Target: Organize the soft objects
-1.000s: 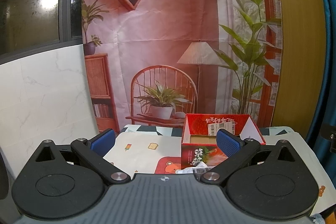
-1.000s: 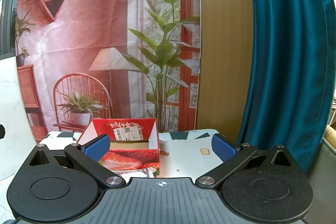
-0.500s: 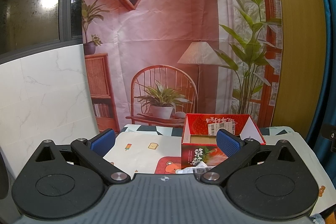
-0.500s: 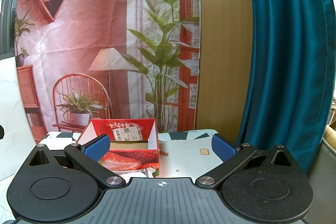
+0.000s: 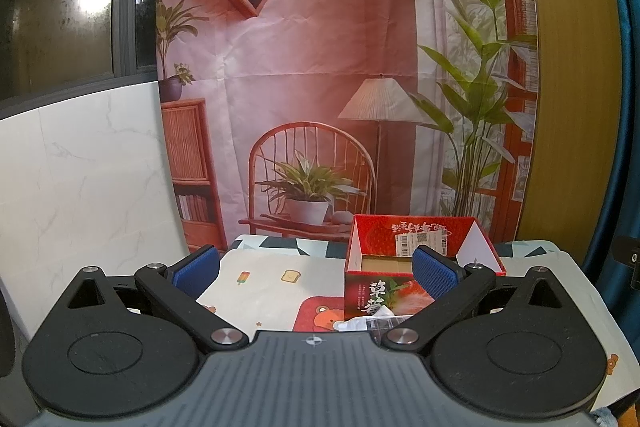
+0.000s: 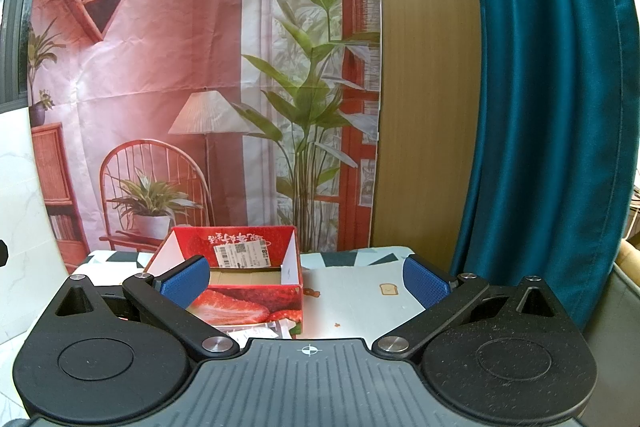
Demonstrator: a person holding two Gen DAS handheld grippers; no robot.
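An open red strawberry box (image 5: 404, 291) stands on the patterned tablecloth (image 5: 280, 287), its inside bare brown cardboard. It also shows in the right wrist view (image 6: 244, 303). A clear crinkled packet (image 5: 368, 323) lies just in front of the box, mostly hidden by the gripper body; it shows in the right wrist view (image 6: 260, 331) too. My left gripper (image 5: 316, 269) is open and empty, held above the near table. My right gripper (image 6: 306, 277) is open and empty, to the right of the box.
A printed room backdrop (image 5: 320, 87) hangs behind the table. A white marble wall (image 5: 80, 187) stands at the left, a wooden panel (image 6: 428, 107) and a teal curtain (image 6: 552, 107) at the right. The table's right edge (image 6: 424, 255) lies near the curtain.
Both grippers have stayed nearly still; the right wrist view has shifted very slightly. Both stay open.
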